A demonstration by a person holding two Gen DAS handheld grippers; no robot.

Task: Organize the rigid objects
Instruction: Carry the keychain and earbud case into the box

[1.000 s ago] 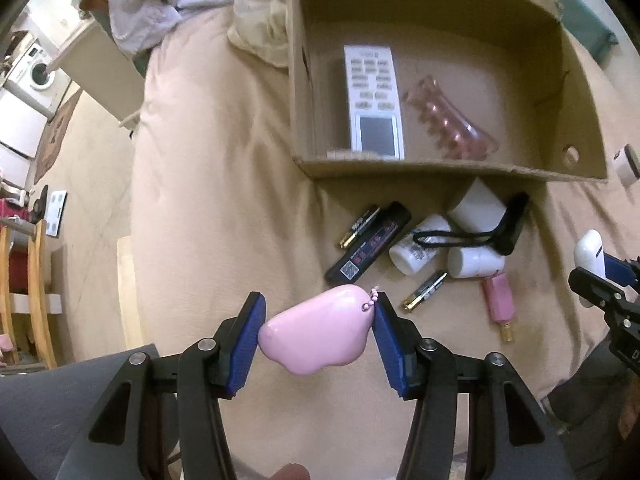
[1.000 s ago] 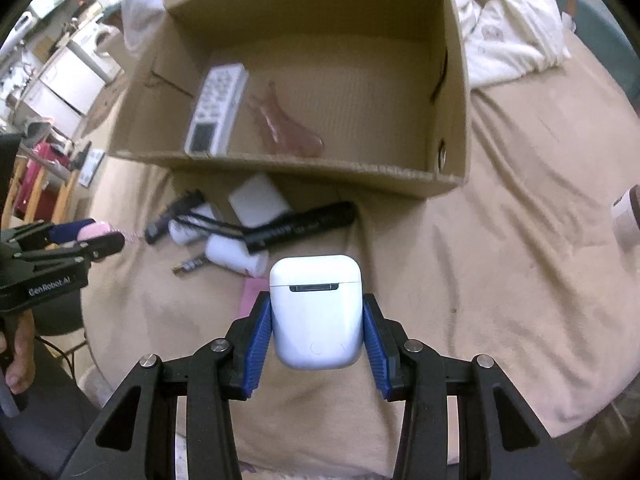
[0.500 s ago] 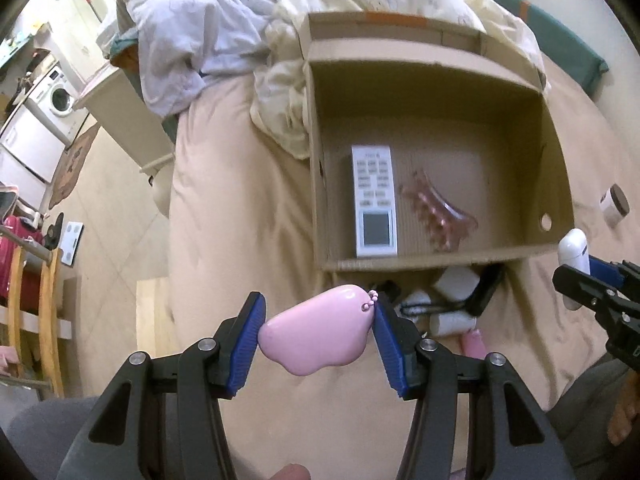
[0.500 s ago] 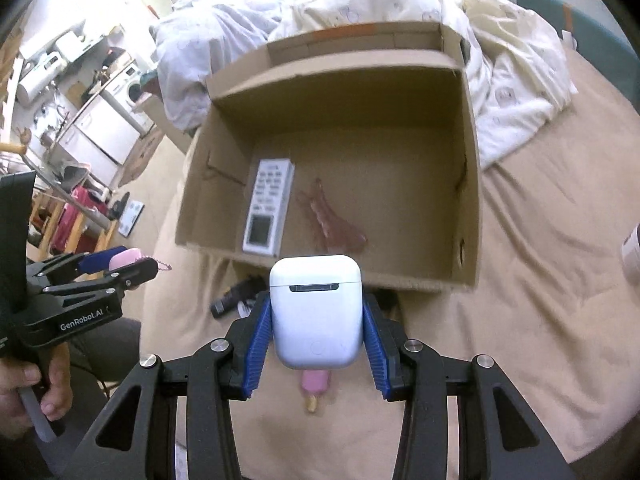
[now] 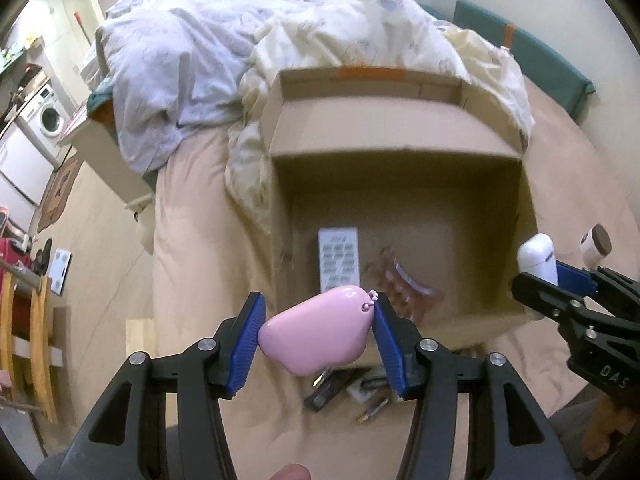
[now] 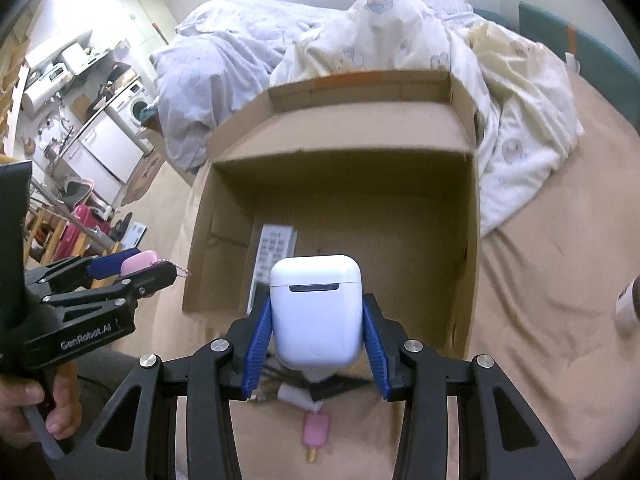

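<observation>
Left tool: my left tool (image 5: pixel 316 338) sits low in the centre of its own frame, its blue pads clamped on a pink charm (image 5: pixel 315 335) with a small bead chain at its upper right corner.
Right tool: my right tool (image 6: pixel 317 334) is low centre in its view, pads pressed tight on the two sides of a white earbud case (image 6: pixel 316 312), which stands upright with its lid seam toward the top.
Cross views: in the left view the right tool shows at the right edge with the white case at its tip; in the right view the left tool enters from the left edge with the pink charm between its pads.
Box: an open cardboard box (image 5: pixel 400 184) fills the middle of both frames, resting on the bed (image 5: pixel 192 216), with its far flap folded back against the bedding.
Inside the box: a white remote control (image 5: pixel 339 258) lies flat on the bottom, and just to its right in the left view a clear pink hair clip (image 5: pixel 404 286), blurred.
Below the box: a few small items lie on the bed, mostly hidden behind my tools; a small pink bottle (image 6: pixel 317 430) shows at the bottom centre of the right view.
Far right: a small jar with a brown lid (image 5: pixel 596 243) lies on the bed, well apart from the box.
Top of frame: rumpled duvets (image 5: pixel 304 48) are piled behind the box.
</observation>
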